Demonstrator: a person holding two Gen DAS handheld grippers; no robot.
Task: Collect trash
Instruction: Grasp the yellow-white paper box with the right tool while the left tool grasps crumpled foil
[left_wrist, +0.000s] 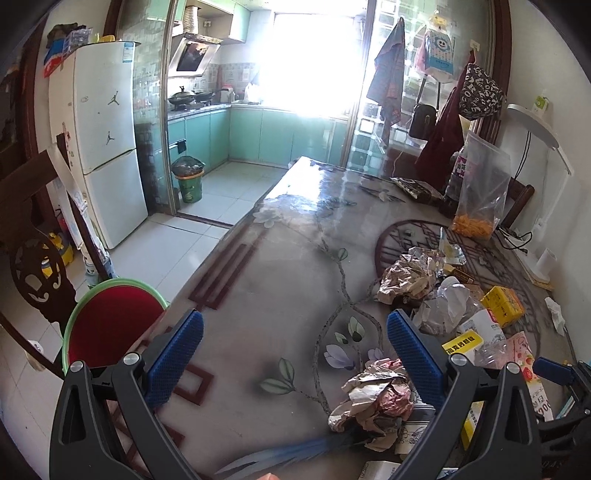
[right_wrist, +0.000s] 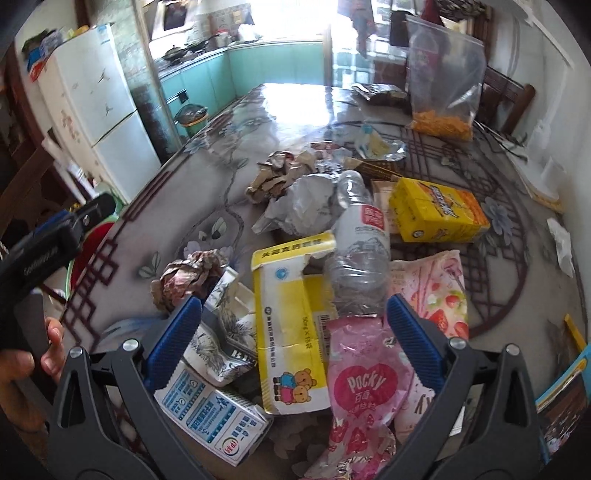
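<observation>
The right gripper (right_wrist: 293, 332) is hovering over the trash pile on the table (right_wrist: 295, 99), fingers apart and holding nothing; the yellow carton (right_wrist: 291, 325) and pink Pocky wrapper (right_wrist: 360, 387) are lying between them. The left gripper (left_wrist: 295, 354) is waiting over the table edge, fingers also apart and empty, with a crumpled wad (left_wrist: 373, 398) just beside its right finger. The step in hand appears to be selecting a first piece. The next move likely calls for lowering onto one item and closing. A red basin (left_wrist: 110, 321) is sitting below the table edge.
</observation>
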